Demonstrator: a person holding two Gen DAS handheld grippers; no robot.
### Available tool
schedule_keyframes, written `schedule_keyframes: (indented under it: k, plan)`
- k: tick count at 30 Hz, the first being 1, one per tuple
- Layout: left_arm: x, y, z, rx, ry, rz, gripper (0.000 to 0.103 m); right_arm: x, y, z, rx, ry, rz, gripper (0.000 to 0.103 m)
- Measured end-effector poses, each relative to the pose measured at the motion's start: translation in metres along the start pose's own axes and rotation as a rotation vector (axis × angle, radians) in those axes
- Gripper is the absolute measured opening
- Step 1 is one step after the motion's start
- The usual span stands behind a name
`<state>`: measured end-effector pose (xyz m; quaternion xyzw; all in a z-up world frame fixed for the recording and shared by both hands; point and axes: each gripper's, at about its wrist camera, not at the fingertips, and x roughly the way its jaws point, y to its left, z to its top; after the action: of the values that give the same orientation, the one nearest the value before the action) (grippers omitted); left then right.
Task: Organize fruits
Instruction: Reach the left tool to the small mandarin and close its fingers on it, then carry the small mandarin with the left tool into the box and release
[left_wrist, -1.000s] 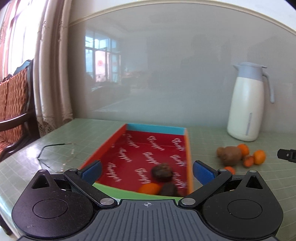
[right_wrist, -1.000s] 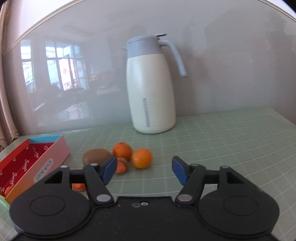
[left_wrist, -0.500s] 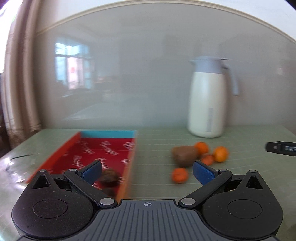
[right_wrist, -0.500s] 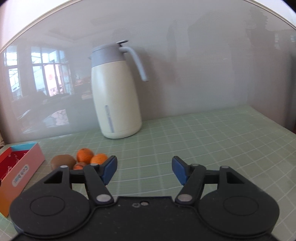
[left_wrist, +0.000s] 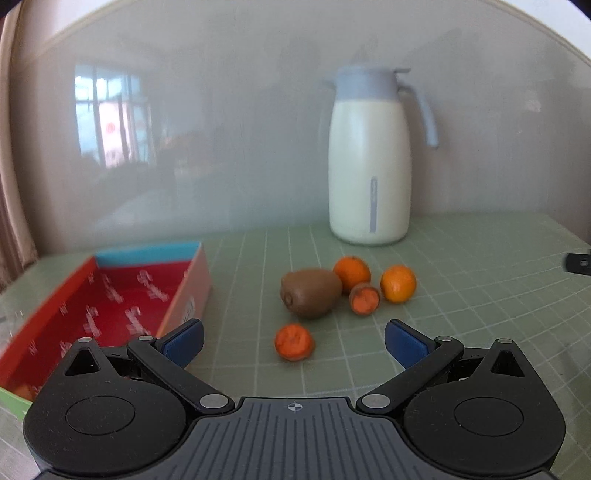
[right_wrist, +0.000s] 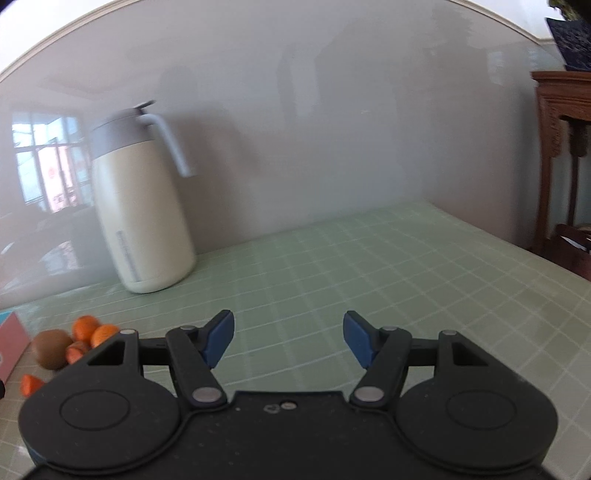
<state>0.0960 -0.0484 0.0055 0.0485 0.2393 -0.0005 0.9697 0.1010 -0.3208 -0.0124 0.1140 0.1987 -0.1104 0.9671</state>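
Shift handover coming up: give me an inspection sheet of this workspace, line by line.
Surface: green gridded table, dry.
Job's things: kiwi and four small oranges loose on the table, nearest orange apart from the cluster; red-lined box to their left.
Clutter: white jug at the wall.
Grippers: left gripper open, empty; right gripper open, empty.
Cables: nothing seen.
Surroundings: glossy grey wall, wooden furniture on the right.

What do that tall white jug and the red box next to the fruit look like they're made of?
The jug looks like painted metal or hard plastic: a smooth, satin cream body under a pale blue-grey lid and handle; which one, the picture leaves open. The box looks like printed cardboard: thin flat walls, sharp folded corners, and a red inside with white lettering.
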Motion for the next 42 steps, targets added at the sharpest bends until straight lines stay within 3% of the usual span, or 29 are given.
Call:
schedule_keyframes:
  k: [4,14,16,18,23,25,27,30,42]
  plan:
    - [0.015,0.001,-0.001,-0.025,0.048,0.003,0.103,-0.001,-0.008,-0.001,-0.008,-0.001,-0.014,0.065]
    - [0.042,-0.007,-0.002,-0.039,0.078,0.019,0.103,0.001,-0.022,0.0,0.005,-0.013,-0.054,0.065]
    - [0.044,-0.007,0.0,-0.041,0.077,0.023,0.096,0.003,-0.027,0.002,0.018,-0.018,-0.07,0.065]
    - [0.05,-0.008,0.0,-0.031,0.099,0.027,0.075,0.004,-0.032,0.002,0.027,-0.02,-0.086,0.065]
    - [0.06,-0.009,0.0,-0.04,0.131,0.031,0.071,0.008,-0.039,0.002,0.031,-0.015,-0.104,0.065]
    - [0.063,-0.01,0.0,-0.039,0.137,0.031,0.064,0.008,-0.039,0.002,0.028,-0.014,-0.104,0.065]
    - [0.067,-0.011,-0.002,-0.037,0.156,0.03,0.048,0.008,-0.039,0.001,0.025,-0.014,-0.104,0.066]
    - [0.067,-0.013,-0.002,-0.032,0.149,0.029,0.035,0.008,-0.038,0.002,0.024,-0.022,-0.105,0.069]
    - [0.051,-0.017,-0.001,-0.007,0.116,0.007,0.033,0.008,-0.033,0.001,0.019,-0.01,-0.09,0.069]
